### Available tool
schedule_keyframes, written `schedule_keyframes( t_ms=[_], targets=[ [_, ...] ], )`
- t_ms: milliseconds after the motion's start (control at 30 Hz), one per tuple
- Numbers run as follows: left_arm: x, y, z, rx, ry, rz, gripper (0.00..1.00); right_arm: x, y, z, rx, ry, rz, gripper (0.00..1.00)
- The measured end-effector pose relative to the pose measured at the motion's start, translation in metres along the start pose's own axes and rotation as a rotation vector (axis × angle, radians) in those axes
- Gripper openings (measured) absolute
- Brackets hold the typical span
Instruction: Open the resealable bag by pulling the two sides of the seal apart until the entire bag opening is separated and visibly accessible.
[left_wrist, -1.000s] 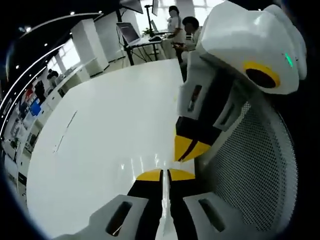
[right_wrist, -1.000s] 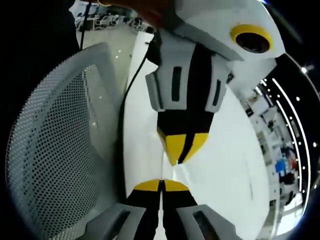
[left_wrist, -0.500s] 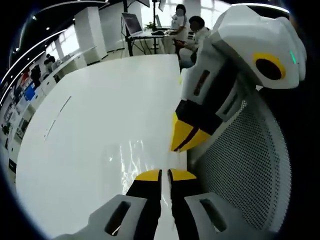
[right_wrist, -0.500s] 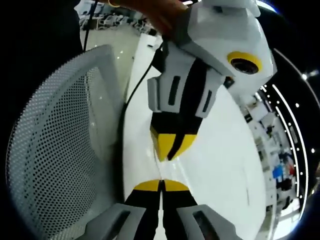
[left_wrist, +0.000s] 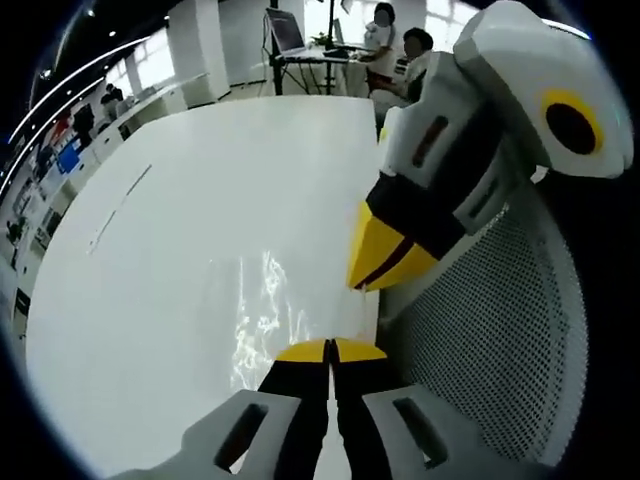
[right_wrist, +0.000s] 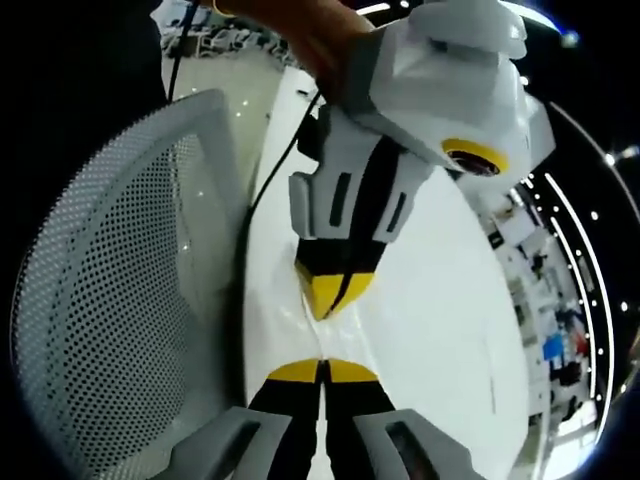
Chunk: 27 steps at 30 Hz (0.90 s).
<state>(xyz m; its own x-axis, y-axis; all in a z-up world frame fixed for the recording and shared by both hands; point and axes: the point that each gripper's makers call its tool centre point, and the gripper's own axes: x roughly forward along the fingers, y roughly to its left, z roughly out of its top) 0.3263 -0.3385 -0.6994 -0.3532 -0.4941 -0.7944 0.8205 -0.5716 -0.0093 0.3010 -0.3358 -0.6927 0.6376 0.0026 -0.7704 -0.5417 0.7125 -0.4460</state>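
The left gripper (left_wrist: 330, 349) had its yellow-tipped jaws pressed together at the bottom of the left gripper view, clenched on a thin clear edge of the resealable bag (left_wrist: 262, 325), whose crinkled transparent film lay glinting on the white table (left_wrist: 180, 240) just ahead of the tips. The right gripper (left_wrist: 378, 262) came into that view from the right, its yellow tips pointed down toward the same film near the table's edge, jaws drawn together; whether they pinched the plastic there could not be told. In the right gripper view the right gripper (right_wrist: 322, 369) likewise showed its jaws closed, with a sliver of pale film running up between them, and the left gripper (right_wrist: 330, 292) hung just above, tips close to the right one's. A hand (right_wrist: 300, 35) gripped the top of the left gripper. A perforated white chair back (right_wrist: 110, 300) stood beside the table, a dark cable (right_wrist: 268, 165) trailed along the table's edge, and people sat at a desk (left_wrist: 310, 55) in the far background
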Motion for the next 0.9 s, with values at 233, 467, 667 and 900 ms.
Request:
schedule_keyframes(
  t_ms=[233, 467, 667, 900],
  targets=[
    [-0.005, 0.011, 0.014, 0.070, -0.020, 0.104, 0.00, 0.004, -0.003, -0.003, 0.033, 0.007, -0.010, 0.00],
    [-0.006, 0.015, 0.028, 0.075, -0.074, 0.139, 0.00, 0.002, -0.009, 0.004, 0.070, -0.027, -0.024, 0.02],
    [-0.015, 0.027, 0.041, 0.067, -0.125, 0.194, 0.00, 0.002, -0.011, 0.002, 0.085, -0.024, -0.040, 0.00],
    [-0.022, 0.035, 0.046, 0.079, -0.162, 0.241, 0.00, 0.000, -0.011, 0.002, 0.094, -0.028, -0.044, 0.00]
  ],
)
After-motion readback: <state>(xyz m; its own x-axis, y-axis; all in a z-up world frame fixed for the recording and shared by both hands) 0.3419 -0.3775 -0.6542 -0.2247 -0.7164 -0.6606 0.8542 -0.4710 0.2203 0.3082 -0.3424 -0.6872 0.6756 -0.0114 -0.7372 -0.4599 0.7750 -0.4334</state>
